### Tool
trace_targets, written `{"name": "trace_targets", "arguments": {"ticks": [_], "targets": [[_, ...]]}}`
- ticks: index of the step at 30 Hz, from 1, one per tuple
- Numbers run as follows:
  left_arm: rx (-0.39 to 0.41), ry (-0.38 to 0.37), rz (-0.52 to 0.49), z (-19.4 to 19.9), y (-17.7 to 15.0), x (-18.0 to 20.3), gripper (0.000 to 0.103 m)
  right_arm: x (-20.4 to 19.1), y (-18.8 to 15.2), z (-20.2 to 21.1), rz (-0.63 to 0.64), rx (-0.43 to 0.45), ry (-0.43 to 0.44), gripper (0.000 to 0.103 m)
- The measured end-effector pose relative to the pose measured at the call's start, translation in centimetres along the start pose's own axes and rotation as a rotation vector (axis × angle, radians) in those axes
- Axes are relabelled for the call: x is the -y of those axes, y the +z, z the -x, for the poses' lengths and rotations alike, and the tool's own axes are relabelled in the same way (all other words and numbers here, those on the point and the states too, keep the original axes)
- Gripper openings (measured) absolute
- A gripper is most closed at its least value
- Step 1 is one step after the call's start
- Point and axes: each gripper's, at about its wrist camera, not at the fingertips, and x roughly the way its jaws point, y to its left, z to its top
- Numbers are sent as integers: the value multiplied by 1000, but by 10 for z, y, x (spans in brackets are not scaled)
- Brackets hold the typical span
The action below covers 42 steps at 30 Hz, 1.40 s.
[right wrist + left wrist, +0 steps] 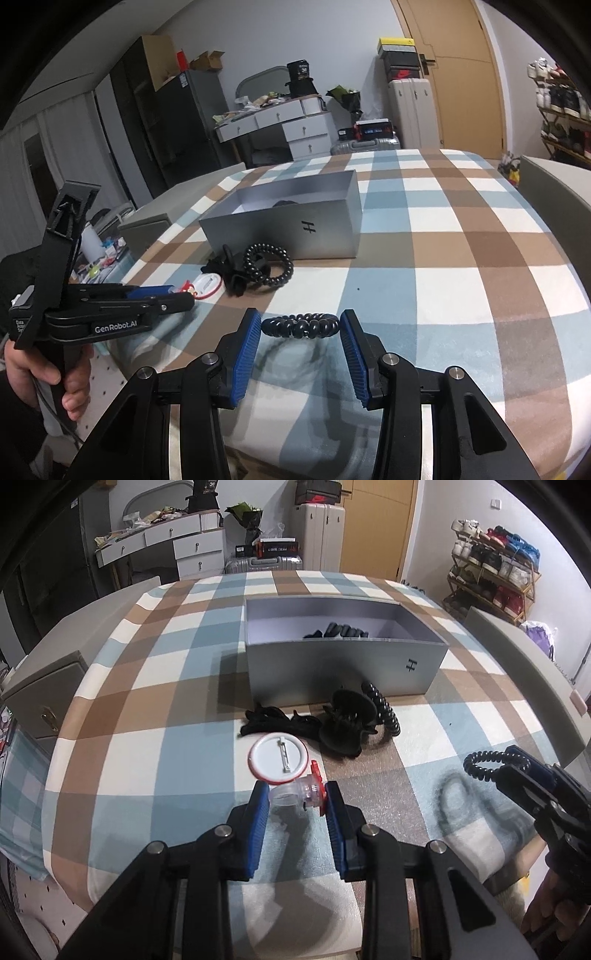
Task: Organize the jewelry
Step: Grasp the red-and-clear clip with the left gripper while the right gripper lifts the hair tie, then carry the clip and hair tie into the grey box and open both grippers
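Left gripper (297, 797) clamped on clear-and-red clip (301, 792), lifted for box drop. Right gripper (300, 325) pinching black coil tie (300, 325), same destination. Grey box (343, 672) just beyond remaining hair-accessory pile (325, 725).

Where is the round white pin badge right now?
In the left wrist view the white pin badge lies pin-side up on the checked tablecloth, just beyond the left gripper, with black hair accessories and the grey box behind it.

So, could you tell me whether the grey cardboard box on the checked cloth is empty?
Not empty. The lidless grey cardboard box already holds a dark ridged hair accessory, visible over its front wall.
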Motion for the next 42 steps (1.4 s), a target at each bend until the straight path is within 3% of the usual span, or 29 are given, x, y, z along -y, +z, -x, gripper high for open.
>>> {"name": "trace_targets", "arguments": {"ticks": [10,22,31,42], "targets": [[102,-15,36,22,17,-16,25,-15,28,1,21,52,55,43],[204,-81,7,21,71,-23,25,-15,92,-11,0,131,153,43],[186,-141,-17,-6,102,-21,25,0,127,-45,-25,124,155,43],[86,-213,-33,-42,113,-13,25,21,132,-90,-79,31,148,43]]}}
